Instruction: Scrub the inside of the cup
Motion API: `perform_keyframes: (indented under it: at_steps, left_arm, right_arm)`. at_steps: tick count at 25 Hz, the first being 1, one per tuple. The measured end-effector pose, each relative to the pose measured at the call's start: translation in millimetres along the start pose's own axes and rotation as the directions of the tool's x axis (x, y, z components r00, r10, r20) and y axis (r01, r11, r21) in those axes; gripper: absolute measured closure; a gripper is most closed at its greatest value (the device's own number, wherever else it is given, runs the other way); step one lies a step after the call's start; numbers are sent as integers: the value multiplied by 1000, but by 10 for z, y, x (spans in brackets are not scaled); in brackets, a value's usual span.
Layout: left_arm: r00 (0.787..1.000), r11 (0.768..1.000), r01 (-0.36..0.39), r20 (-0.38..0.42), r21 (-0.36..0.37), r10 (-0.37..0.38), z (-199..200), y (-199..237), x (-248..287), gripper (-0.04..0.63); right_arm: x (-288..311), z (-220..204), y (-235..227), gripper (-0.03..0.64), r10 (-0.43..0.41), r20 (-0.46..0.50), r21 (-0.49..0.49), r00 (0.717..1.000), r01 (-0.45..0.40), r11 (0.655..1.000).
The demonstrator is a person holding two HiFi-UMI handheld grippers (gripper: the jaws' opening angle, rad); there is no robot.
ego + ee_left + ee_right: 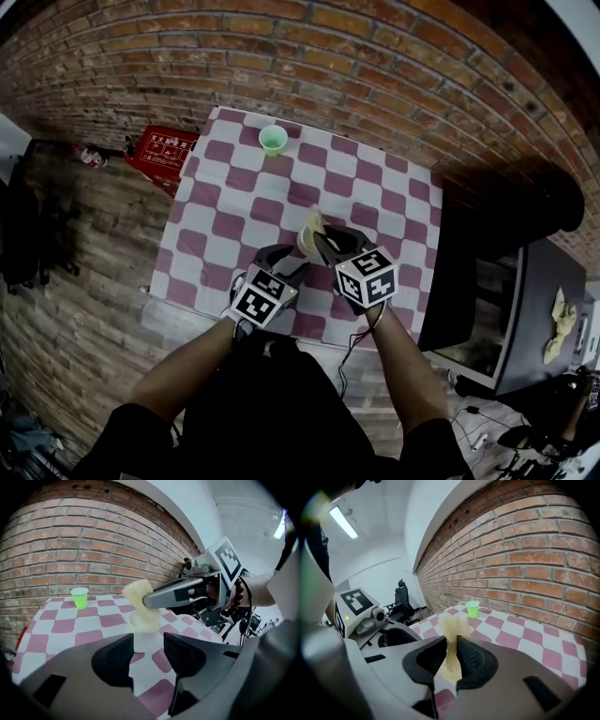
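Observation:
A small white cup (pixel 144 637) stands on the pink-and-white checked table (pixel 234 202), near its front edge. My left gripper (pixel 148 643) (pixel 292 262) has its jaws against the cup's two sides, shut on it. My right gripper (pixel 451 656) (pixel 320 240) is shut on a yellow sponge (pixel 451 629) (pixel 312 225). In the left gripper view the sponge (pixel 137 595) hangs from the right gripper's fingers (pixel 161 597) and its lower end dips into the cup's mouth. The cup itself is hard to make out in the head view.
A green cup (pixel 273 139) (pixel 79 597) (pixel 472 608) stands at the table's far edge by the brick wall. A red box (pixel 161 150) lies on the floor at the far left. A dark cabinet (pixel 487 281) stands close to the table's right side.

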State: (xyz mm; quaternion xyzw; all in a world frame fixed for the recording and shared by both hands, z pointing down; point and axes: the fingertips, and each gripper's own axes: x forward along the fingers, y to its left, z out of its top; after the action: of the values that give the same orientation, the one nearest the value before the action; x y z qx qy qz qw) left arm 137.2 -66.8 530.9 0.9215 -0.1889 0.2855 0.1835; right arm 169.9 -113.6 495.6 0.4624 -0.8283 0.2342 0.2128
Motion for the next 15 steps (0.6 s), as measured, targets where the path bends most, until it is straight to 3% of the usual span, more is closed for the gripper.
perform_keyframes:
  at_steps: [6,12,15]
  left_arm:
    - [999,999,-9,-31,38,10,-102,98,94,399]
    - [998,983,-21,-51,183,31,-58,125,238,364]
    - [998,984,-17,-58,179,28,-90,122,287,364]
  right_arm:
    - [90,-96,-10,535,-11,-41,-2,999,11,1000]
    - [12,-76,-87,535,-37,-33,1,999,37,999]
    - [41,-45,-90,535,-29,-3,33,1000,29,999]
